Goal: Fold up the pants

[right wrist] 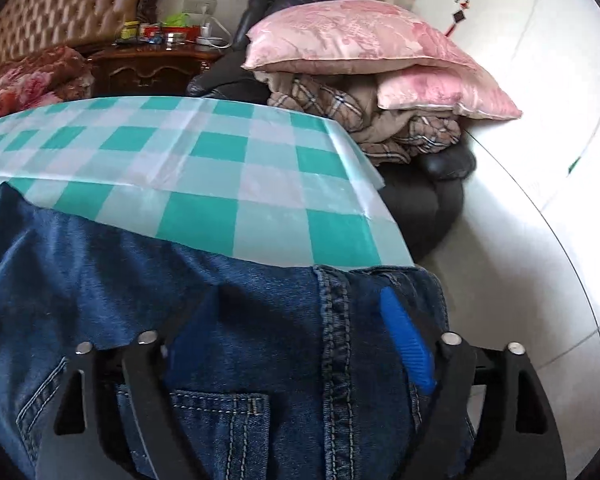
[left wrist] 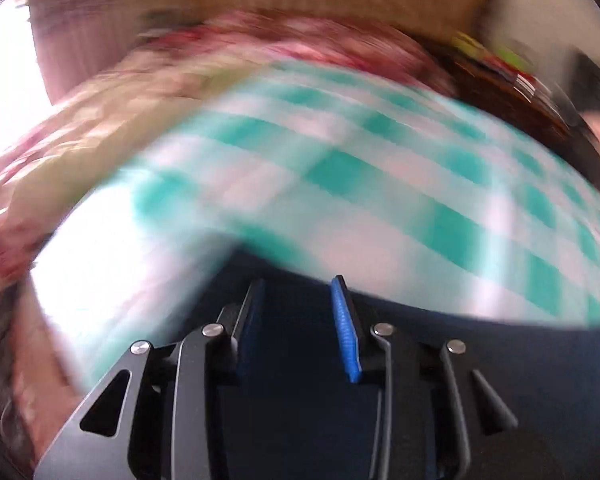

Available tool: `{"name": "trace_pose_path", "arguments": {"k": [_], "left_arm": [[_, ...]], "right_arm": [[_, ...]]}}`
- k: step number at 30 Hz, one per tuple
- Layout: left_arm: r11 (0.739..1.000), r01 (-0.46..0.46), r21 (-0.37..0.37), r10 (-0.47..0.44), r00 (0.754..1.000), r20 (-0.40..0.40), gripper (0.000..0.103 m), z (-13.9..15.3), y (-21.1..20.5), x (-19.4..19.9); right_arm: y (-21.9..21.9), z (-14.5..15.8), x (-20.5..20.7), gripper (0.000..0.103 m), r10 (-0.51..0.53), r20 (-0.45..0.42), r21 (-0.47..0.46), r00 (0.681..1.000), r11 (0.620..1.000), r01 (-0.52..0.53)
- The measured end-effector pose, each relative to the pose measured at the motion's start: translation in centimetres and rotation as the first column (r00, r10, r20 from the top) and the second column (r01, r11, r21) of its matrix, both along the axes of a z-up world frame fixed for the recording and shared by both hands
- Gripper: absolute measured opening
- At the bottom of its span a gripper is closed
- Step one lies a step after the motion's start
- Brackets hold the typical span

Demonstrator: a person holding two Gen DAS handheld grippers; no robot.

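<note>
Blue denim pants (right wrist: 260,280) lie on a table covered with a green-and-white checked cloth (right wrist: 204,152), reaching its right edge. A back pocket (right wrist: 220,420) and a stitched seam (right wrist: 336,340) face up. My right gripper (right wrist: 300,292) hovers over the pants, wide open, with the seam running between its blue pads (right wrist: 408,344). The left wrist view is heavily blurred. There my left gripper (left wrist: 298,284) sits over dark pants cloth (left wrist: 300,360) at the near edge of the checked cloth (left wrist: 340,168). Its pads (left wrist: 344,328) stand apart with a clear gap, and nothing is pinched.
Right of the table, a dark leather chair (right wrist: 440,184) carries a plaid blanket (right wrist: 340,112) and two pink pillows (right wrist: 352,36). Behind stand a wooden nightstand (right wrist: 156,68) with small items, a tufted headboard (right wrist: 68,4) and a red floral blanket (right wrist: 24,80). White floor (right wrist: 520,240) lies to the right.
</note>
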State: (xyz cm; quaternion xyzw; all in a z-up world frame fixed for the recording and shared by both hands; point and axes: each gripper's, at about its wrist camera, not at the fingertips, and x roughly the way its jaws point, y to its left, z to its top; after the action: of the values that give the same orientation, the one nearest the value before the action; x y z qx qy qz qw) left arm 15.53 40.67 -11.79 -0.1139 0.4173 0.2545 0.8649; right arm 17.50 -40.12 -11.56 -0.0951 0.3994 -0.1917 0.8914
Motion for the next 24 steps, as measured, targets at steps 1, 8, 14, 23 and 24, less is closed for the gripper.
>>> {"name": "trace_pose_path", "arguments": {"k": [1, 8, 14, 23, 24], "left_arm": [[1.0, -0.012, 0.001, 0.012, 0.999, 0.039, 0.035, 1.0, 1.2, -1.4], [0.996, 0.082, 0.044, -0.078, 0.994, -0.073, 0.046, -1.4, 4.6, -3.9], [0.999, -0.036, 0.02, 0.033, 0.989, 0.145, 0.062, 2.8, 6.4, -9.1], [0.885, 0.459, -0.079, -0.442, 0.881, 0.168, 0.06, 1.5, -13.7, -9.7], [0.86, 0.507, -0.066, -0.489, 0.853, 0.183, 0.06, 1.8, -16.8, -9.9]], "right_arm": [[-0.3, 0.0, 0.0, 0.085, -0.01, 0.0, 0.013, 1.0, 1.0, 0.01], [-0.9, 0.0, 0.1, 0.087, -0.022, 0.001, 0.045, 1.0, 0.999, 0.022], [-0.4, -0.1, 0.1, 0.088, -0.035, -0.003, 0.009, 0.999, 0.999, 0.035], [3.3, 2.5, -2.4, 0.088, -0.088, 0.102, -0.142, 0.991, 0.985, 0.102], [4.5, 3.4, -3.4, 0.088, -0.061, 0.123, -0.116, 0.991, 0.99, 0.076]]}}
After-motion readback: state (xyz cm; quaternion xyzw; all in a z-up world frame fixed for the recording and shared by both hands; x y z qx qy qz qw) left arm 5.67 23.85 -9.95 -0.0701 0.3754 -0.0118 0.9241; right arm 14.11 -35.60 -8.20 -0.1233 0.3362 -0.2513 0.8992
